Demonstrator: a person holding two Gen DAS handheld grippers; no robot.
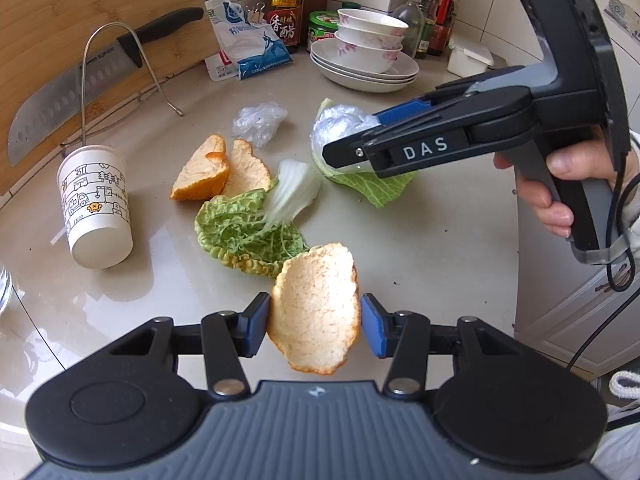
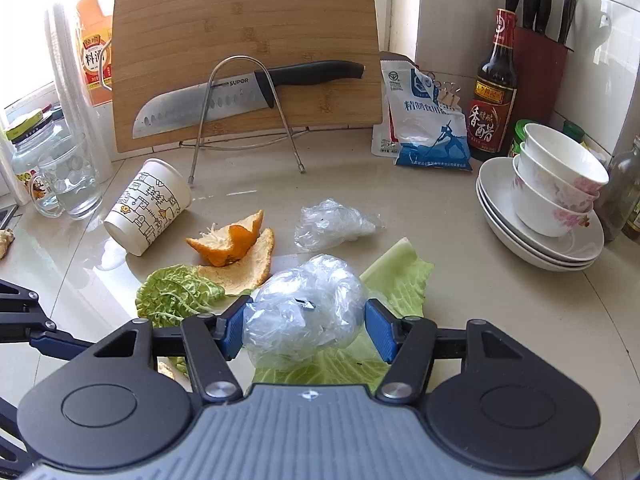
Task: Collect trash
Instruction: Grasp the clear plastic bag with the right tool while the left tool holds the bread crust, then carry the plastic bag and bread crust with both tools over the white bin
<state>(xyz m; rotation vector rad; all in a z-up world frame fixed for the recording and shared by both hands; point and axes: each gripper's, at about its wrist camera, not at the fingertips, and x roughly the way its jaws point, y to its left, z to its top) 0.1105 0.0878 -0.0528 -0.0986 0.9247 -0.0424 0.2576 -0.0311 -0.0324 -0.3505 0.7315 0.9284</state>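
My left tongs (image 1: 314, 320) held a pale, curled orange peel (image 1: 316, 312) between their blue pads. My right tongs (image 2: 304, 330) were narrowing around a crumpled clear plastic ball (image 2: 304, 308) that lay on a cabbage leaf (image 2: 400, 276); whether both pads pressed it I could not tell. Beyond them I counted two more peels (image 2: 232, 246), one frilly leaf (image 2: 176, 294), one loose plastic wad (image 2: 328, 222) and one tipped paper cup (image 2: 146, 206). The knife (image 2: 216, 98) read "SUPOR"; the right tongs' side read "DAS".

Paper cup (image 2: 147, 207) left of orange peels (image 2: 232, 240); bowls (image 2: 556, 184) far right.
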